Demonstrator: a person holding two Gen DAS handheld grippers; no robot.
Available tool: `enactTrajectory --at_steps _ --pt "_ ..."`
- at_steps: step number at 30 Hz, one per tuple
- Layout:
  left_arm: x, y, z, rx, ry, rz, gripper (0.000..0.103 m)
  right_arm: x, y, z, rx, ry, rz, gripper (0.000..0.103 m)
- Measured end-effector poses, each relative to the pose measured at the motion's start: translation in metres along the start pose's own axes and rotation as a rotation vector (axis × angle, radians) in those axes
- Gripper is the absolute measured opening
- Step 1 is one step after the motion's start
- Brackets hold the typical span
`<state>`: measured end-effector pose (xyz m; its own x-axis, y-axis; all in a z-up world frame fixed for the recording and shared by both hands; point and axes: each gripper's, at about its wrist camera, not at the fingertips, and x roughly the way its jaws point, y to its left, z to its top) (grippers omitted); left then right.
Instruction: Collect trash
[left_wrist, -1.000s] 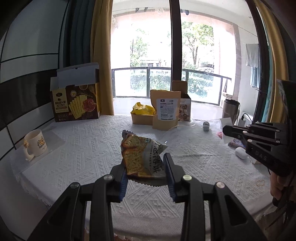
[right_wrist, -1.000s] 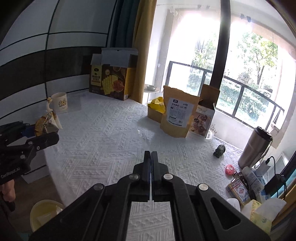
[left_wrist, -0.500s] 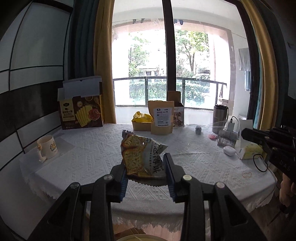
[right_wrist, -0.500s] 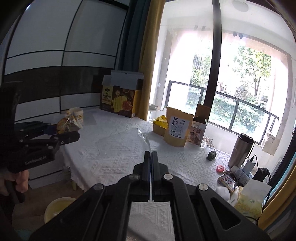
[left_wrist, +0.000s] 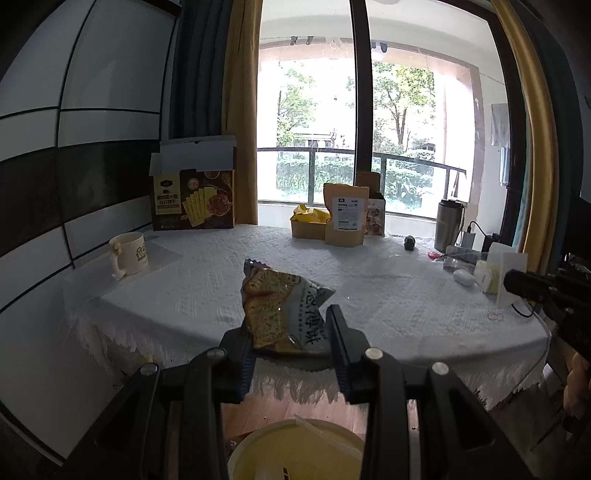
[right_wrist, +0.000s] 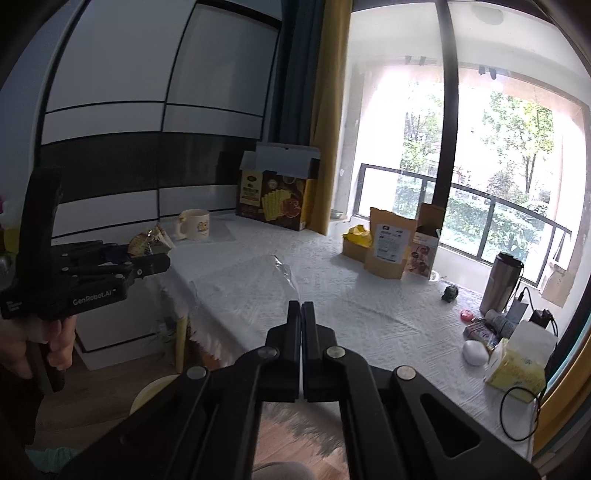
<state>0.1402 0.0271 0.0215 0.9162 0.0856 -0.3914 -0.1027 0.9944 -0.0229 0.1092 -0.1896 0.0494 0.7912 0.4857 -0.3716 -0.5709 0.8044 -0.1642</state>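
A crinkled snack wrapper (left_wrist: 284, 314), printed with a cracker photo and dark lettering, is clamped upright between the jaws of the left gripper (left_wrist: 290, 345), held in the air in front of the near edge of the counter (left_wrist: 388, 295). Directly below it, at the bottom of the left wrist view, sits the rim of a pale yellow bin (left_wrist: 295, 448) on a wooden floor. In the right wrist view, the same wrapper (right_wrist: 149, 242) shows as a small bundle at the tip of the left gripper (right_wrist: 147, 258), off the counter's left end. The right gripper (right_wrist: 301, 332) has its jaws pressed together; a clear plastic film (right_wrist: 266, 275) rises from its tips, though whether the jaws pinch it is hard to tell. The counter is covered with a white textured cloth. On it, well apart from the wrapper, stand a white mug (left_wrist: 129, 253), an open brown cracker box (left_wrist: 194, 190), a kraft stand-up pouch (left_wrist: 345, 216) beside a small yellow-filled carton (left_wrist: 308, 223), a steel tumbler (left_wrist: 447, 225) and a tissue pack (right_wrist: 515, 373). A large window and yellow curtains are behind the counter.
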Motion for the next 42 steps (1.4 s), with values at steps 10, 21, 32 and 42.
enactTrajectory --at_steps 10,21,32,42 --pt "-0.011 0.031 -0.07 -0.053 0.091 0.015 0.035 0.01 0.054 -0.068 0.051 0.124 0.098 0.0" --pt "-0.005 0.045 -0.12 -0.075 0.188 -0.027 0.035 0.035 0.09 -0.107 0.087 0.221 0.129 0.0" --pt "0.023 0.043 -0.157 -0.085 0.286 -0.097 0.035 0.086 0.106 -0.138 0.11 0.336 0.045 0.0" --pt "0.07 0.037 -0.192 -0.09 0.402 -0.135 0.035 0.125 0.134 -0.16 0.005 0.463 0.134 0.0"
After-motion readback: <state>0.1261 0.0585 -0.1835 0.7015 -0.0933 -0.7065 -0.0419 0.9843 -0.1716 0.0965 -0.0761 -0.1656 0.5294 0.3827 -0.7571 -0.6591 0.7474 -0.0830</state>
